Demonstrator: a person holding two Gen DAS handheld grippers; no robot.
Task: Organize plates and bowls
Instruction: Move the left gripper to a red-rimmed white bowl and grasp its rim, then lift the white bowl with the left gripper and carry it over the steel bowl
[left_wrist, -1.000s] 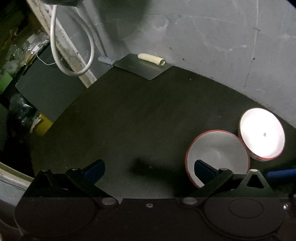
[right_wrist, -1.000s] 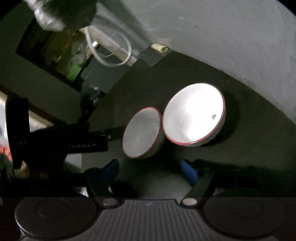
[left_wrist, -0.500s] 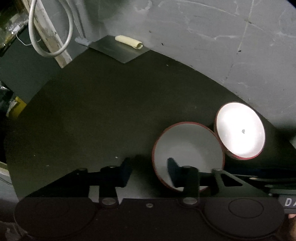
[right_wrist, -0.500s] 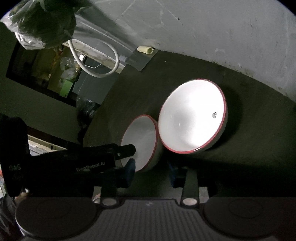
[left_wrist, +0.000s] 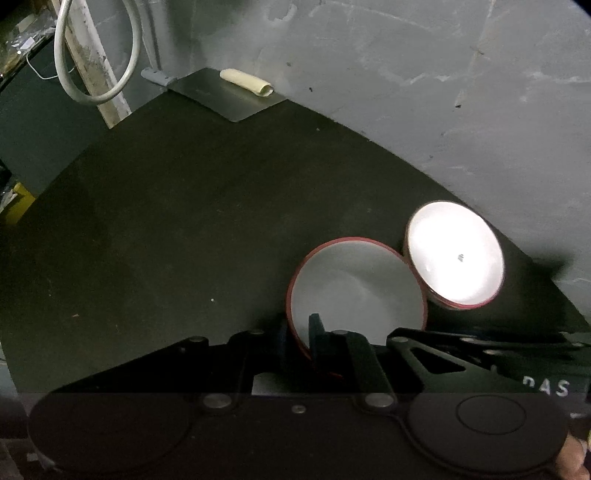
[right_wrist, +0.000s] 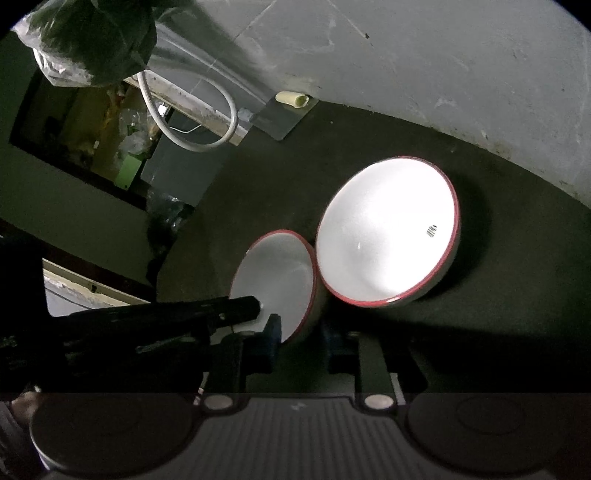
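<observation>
Two white bowls with red rims stand side by side on the dark table (left_wrist: 166, 240). The small bowl (left_wrist: 356, 291) (right_wrist: 277, 280) touches the large bowl (left_wrist: 454, 254) (right_wrist: 384, 232). My left gripper (left_wrist: 299, 334) is shut on the small bowl's near rim, one finger inside and one outside. My right gripper (right_wrist: 301, 336) straddles the same bowl's wall on the side toward the large bowl. Its jaws are closing, and a dark gap still shows between the pads and the wall. The left gripper's dark arm (right_wrist: 166, 317) reaches into the small bowl from the left.
A grey wall (left_wrist: 406, 92) borders the table's far side, close behind the large bowl. A metal sheet (left_wrist: 225, 96) with a cream roll (left_wrist: 245, 81) lies in the far corner. A white cable loop (left_wrist: 96, 74) hangs there. Cluttered shelves and a plastic bag (right_wrist: 92, 40) lie beyond the left edge.
Both pairs of jaws have narrowed from wide open. The left gripper shifted right onto the small bowl's rim and shut on it. The right gripper's fingers drew in around that bowl's wall.
</observation>
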